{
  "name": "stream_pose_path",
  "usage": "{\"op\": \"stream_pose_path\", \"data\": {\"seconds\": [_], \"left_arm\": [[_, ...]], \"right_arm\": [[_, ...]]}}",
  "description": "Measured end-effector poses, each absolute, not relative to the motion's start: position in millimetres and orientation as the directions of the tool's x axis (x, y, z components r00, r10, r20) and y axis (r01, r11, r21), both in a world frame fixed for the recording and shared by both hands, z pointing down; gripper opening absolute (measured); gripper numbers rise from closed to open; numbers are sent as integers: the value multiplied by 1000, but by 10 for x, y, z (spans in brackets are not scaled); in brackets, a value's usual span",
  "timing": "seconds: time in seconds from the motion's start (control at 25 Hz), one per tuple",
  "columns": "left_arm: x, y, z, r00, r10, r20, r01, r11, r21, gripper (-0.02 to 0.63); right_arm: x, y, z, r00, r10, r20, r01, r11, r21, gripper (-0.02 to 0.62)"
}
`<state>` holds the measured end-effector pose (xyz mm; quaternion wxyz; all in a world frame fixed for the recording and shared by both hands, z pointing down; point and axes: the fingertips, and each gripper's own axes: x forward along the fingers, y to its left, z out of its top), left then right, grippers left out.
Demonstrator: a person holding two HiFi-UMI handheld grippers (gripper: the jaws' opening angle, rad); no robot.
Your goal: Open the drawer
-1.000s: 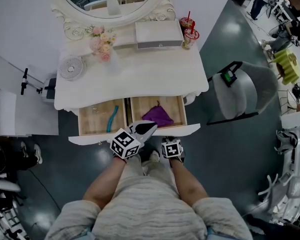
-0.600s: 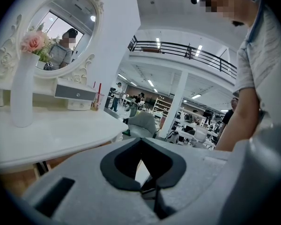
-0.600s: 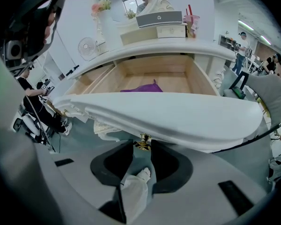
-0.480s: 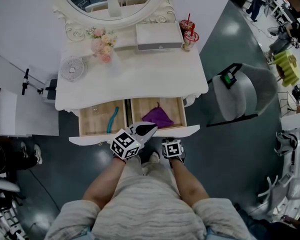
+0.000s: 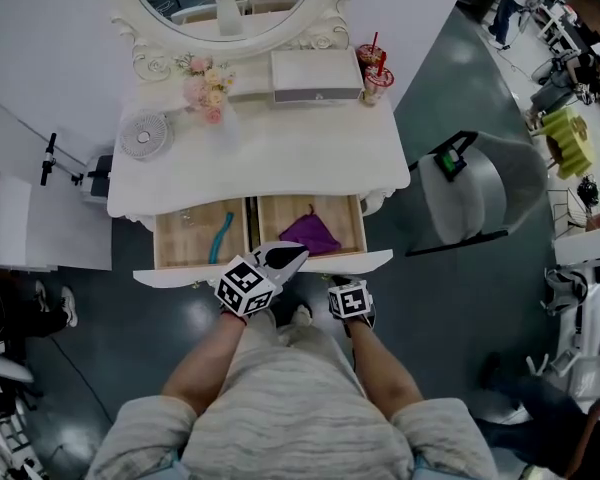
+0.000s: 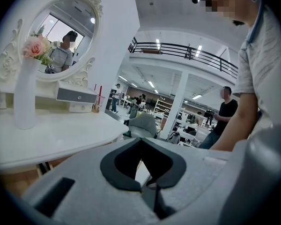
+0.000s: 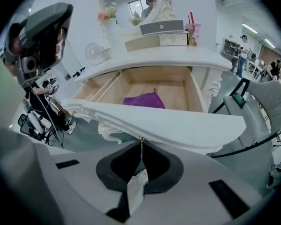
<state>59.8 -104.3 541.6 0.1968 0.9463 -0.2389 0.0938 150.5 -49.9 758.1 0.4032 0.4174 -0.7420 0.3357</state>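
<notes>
The white dressing table's wide drawer (image 5: 270, 265) stands pulled out. Its wooden inside holds a purple cloth (image 5: 313, 234) on the right and a teal object (image 5: 221, 236) on the left. My right gripper (image 5: 343, 282) sits just below the drawer front (image 7: 178, 123). Its jaws are closing, and the tips (image 7: 140, 143) meet round the small gold pull (image 7: 141, 141) that hangs from the front edge. The purple cloth (image 7: 143, 100) lies beyond. My left gripper (image 5: 300, 250) hovers over the drawer front's middle, shut (image 6: 140, 139) with nothing in it.
On the tabletop (image 5: 280, 148) stand a small fan (image 5: 143, 135), a vase of flowers (image 5: 205, 93), a little drawer box (image 5: 316, 71) and two cups (image 5: 373, 68) under the oval mirror. A grey chair (image 5: 480, 183) stands to the right. The person's legs are close to the drawer.
The head view has shifted slightly. The drawer stays pulled out and both grippers keep about the same places at its front.
</notes>
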Motion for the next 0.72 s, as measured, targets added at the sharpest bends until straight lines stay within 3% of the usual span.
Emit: {"op": "stream_pose_path", "data": {"seconds": [0.32, 0.72], "left_arm": [[564, -996, 5363, 866, -422, 270, -493, -811, 315, 12], [480, -1004, 5130, 860, -456, 228, -508, -808, 299, 12]], "right_arm": [[1408, -703, 6878, -427, -480, 766, -863, 470, -186, 11], [1267, -963, 5773, -548, -655, 521, -826, 522, -213, 9]]}}
